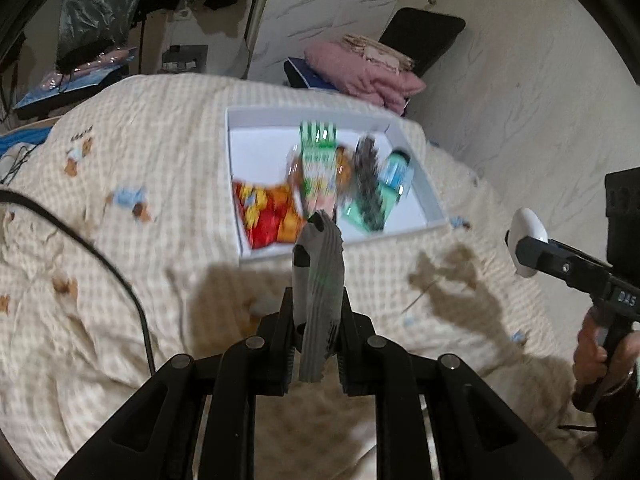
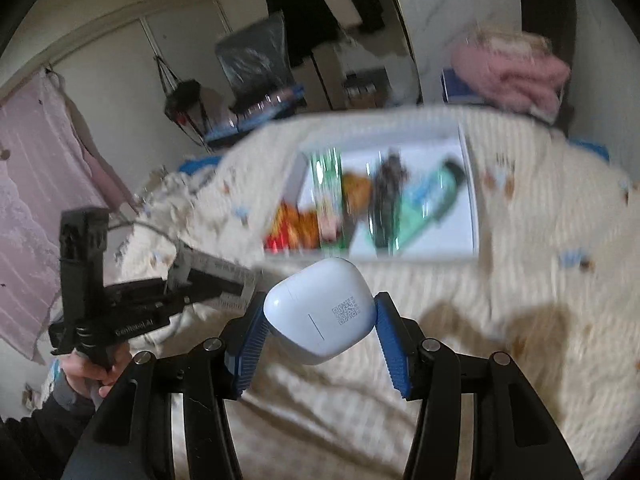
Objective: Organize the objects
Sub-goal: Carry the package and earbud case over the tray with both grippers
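- Pinching a grey ridged paper-like strip [image 1: 320, 280] in left claw [image 1: 316, 336], above checked cream bedspread [image 1: 160, 160].
- Clamping smooth white earbud case [image 2: 320, 308] in right claw [image 2: 320, 336].
- Facing shallow white cardboard tray [image 1: 434, 204] of crinkly snack packets [image 1: 272, 212].

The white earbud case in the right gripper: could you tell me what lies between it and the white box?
Only checked bedspread, in the right wrist view: the white earbud case in the right gripper is just short of the white box, nothing else between.

Motion-smeared in both wrist views: packets [image 1: 320, 168] inside the white box [image 1: 434, 200], print unreadable. Hard to name the grey ribbed item [image 1: 320, 304] pinched in the left gripper [image 1: 316, 312], lower end hidden between the fingers. Cut off by the frame edge: right gripper [image 1: 528, 248], wrist out of sight.
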Tool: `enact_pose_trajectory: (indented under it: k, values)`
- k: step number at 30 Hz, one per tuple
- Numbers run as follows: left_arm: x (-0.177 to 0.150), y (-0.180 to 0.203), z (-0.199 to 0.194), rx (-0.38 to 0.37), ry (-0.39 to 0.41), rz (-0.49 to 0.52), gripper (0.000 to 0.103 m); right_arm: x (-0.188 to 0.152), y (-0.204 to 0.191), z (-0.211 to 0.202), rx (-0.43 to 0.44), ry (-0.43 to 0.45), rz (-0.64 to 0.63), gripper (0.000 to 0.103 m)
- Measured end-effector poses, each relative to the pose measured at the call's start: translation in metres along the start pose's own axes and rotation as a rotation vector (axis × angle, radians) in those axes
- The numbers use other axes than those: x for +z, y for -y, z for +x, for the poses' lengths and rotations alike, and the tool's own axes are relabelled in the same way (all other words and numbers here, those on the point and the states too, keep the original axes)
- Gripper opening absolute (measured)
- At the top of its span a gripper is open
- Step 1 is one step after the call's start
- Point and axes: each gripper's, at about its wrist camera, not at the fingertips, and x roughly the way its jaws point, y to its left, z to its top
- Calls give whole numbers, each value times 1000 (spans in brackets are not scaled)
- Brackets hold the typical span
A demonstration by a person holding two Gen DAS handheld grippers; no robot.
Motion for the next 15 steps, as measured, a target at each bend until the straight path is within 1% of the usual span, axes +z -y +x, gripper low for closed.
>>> enact_pose_trajectory:
  k: [2, 6, 8, 10, 11, 13, 15]
  values:
    - [24, 3, 5, -34, -36, 9, 19, 20, 0, -3, -17, 20, -5, 54]
    - [59, 14, 21, -47, -2, 42, 19, 52, 0, 3, -48, 75, -52, 54]
    - [68, 16, 35, -61, -5, 29, 19, 62, 4, 14, -70, 80, -69, 54]
    - [76, 14, 53, -78, 5, -8, 19, 66, 13, 30, -93, 71, -69, 54]
    - [78, 12, 65, -103, 10, -36, 19, 67, 20, 41, -108, 61, -63, 54]
    - [79, 12, 84, -148, 3, -63, 19, 66, 32, 56, -133, 45, -52, 54]
    - [75, 14, 108, -227, -40, -68, 19, 62, 45, 72, -151, 21, -41, 54]
